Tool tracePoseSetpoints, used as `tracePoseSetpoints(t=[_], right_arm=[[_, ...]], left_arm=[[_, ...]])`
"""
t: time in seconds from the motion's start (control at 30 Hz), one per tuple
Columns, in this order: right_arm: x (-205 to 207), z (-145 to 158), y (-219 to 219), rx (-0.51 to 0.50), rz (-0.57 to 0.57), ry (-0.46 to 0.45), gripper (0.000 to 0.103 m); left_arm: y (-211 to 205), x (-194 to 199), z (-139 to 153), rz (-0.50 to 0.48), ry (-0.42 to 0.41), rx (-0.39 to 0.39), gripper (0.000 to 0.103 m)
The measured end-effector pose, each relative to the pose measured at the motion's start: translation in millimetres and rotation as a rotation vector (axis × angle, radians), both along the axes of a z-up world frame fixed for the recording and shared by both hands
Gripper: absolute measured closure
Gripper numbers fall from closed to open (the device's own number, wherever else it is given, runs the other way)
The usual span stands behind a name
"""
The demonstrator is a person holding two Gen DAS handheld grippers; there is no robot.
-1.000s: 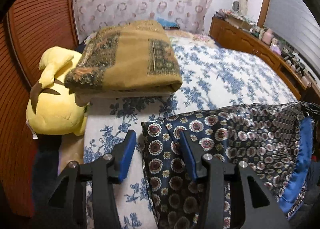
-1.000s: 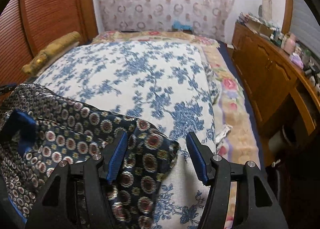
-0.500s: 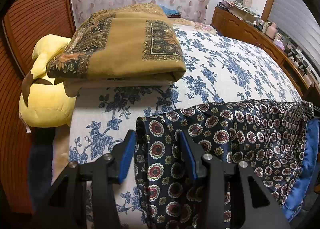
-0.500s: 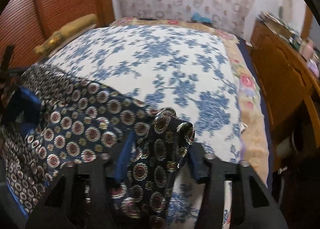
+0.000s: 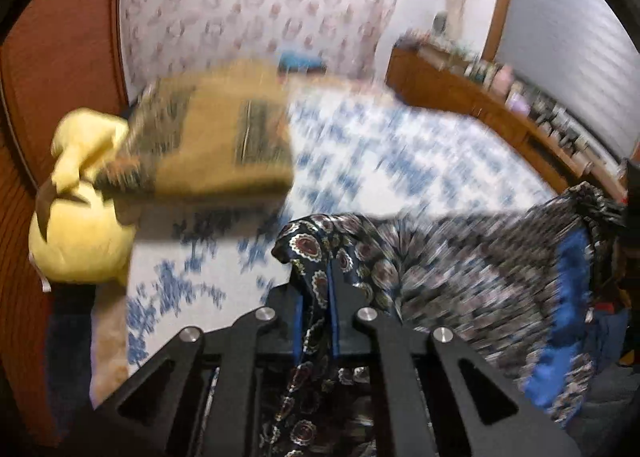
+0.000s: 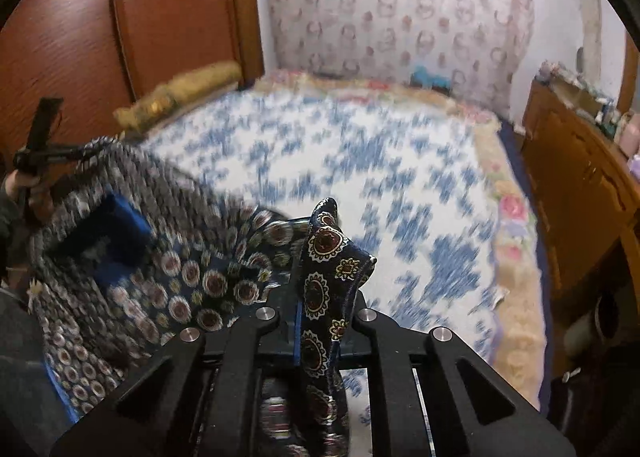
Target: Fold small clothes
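Observation:
A dark navy garment (image 5: pixel 460 273) with round medallion print and a blue lining hangs stretched above the blue-flowered bed cover (image 5: pixel 400 161). My left gripper (image 5: pixel 316 285) is closing, its pads pinching one corner of the cloth. In the right wrist view my right gripper (image 6: pixel 320 297) is closing too, clamped on the opposite corner of the garment (image 6: pixel 192 269), which stands up between the pads. The left gripper (image 6: pixel 38 153) shows at the far left there, holding the other end. Both views are blurred by motion.
A folded mustard cloth (image 5: pixel 216 145) lies on the bed's far left, on a yellow plush toy (image 5: pixel 80 233). A wooden cabinet (image 6: pixel 580 185) loaded with small items runs along the right side. Reddish wood panelling (image 6: pixel 160 17) stands at the left.
Both grippers have shut on the garment's corners, which earlier lay between open jaws. Both have lifted, pulling the cloth up off the bed.

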State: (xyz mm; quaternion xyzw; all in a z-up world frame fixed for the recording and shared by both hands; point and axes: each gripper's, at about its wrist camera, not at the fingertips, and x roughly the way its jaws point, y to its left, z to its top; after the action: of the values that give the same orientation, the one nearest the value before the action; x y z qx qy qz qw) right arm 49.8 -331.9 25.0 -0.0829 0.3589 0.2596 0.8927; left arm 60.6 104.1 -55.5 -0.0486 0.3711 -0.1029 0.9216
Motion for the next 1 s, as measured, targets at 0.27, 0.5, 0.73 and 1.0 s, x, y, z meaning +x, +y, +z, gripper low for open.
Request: tracePoseSetpoints(t=[0.27, 0.5, 0.73, 1.0], right_arm=[[-2, 85, -2, 0.018, -0.026, -0.214, 0.097], [48, 162, 0, -0.038, -0.080, -0.356, 0.097], [130, 149, -4, -0.086, -0.180, -0.282, 0.097], [187, 48, -1, -0.139, -0.258, -0.088, 0.057]], left_arm=[[-10, -16, 110, 0.003, -0.279, -0.040, 0.097], [1, 31, 171, 0.041, -0.367, -0.014, 0.097], [11, 117, 154, 0.096, -0.289, 0.043, 0.097], [6, 175, 73, 0.107, -0.084, 0.067, 0.087]])
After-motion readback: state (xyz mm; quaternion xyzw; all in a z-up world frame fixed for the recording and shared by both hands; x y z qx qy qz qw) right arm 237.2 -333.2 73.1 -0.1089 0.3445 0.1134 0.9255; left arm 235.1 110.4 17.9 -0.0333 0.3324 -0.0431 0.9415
